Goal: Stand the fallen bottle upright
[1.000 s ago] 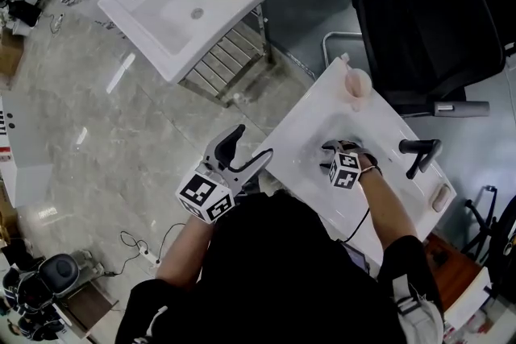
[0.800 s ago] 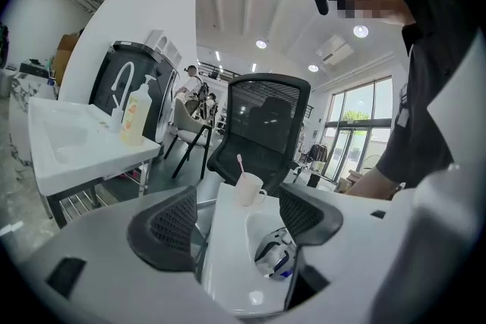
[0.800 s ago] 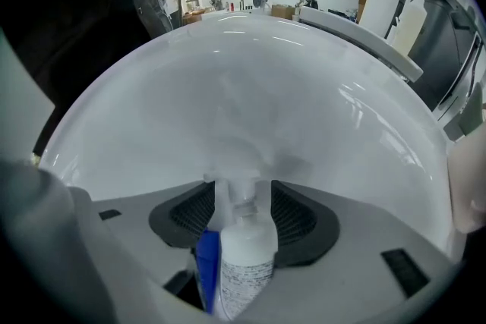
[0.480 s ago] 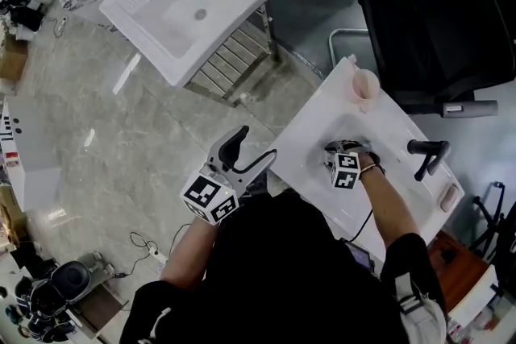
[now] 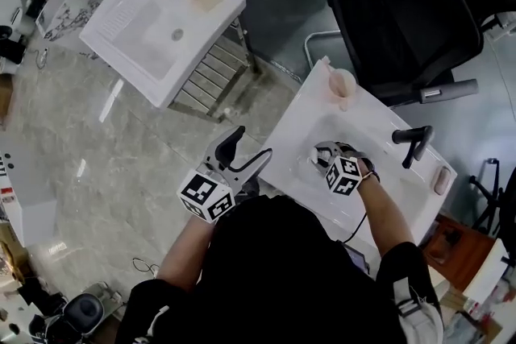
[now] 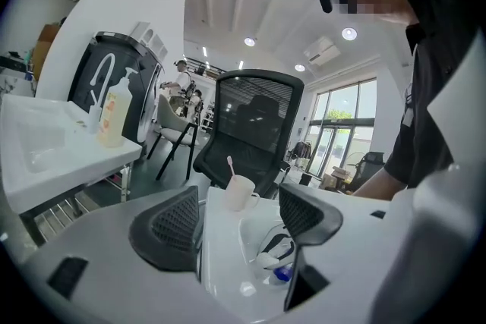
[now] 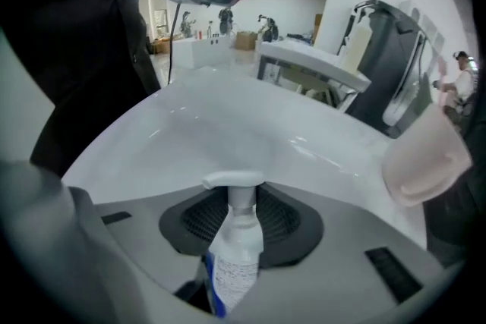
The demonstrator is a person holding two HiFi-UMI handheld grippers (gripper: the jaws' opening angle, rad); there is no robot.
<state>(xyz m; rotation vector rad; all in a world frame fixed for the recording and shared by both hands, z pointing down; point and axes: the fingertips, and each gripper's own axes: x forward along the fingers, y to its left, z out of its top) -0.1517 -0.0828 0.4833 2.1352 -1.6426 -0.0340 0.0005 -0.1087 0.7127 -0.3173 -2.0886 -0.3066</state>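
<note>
Closing over the last second, the right gripper's (image 7: 241, 218) jaws now press their dark mesh pads (image 7: 292, 220) against both sides of the clear bottle (image 7: 234, 258), low in the middle of the right gripper view. The bottle's white pump head points away from the camera, toward the white basin. A strip of blue label shows near the bottom edge.

From the head view, this gripper (image 5: 324, 157) sits inside the sink (image 5: 292, 125), right of centre. A pale cup (image 5: 340, 84) stands at the sink's upper corner and a black tap (image 5: 411, 142) is at its right. The left gripper (image 5: 251, 146) has kept its place at the sink's left edge, with its jaws wide apart and nothing between them.

The step in hand looks like the pick-up: the bottle is gripped but runs along the jaws and is not yet upright. The next move likely calls for turning the wrist until the base faces down. The bottle would then be set on a flat spot and the jaws opened.
</note>
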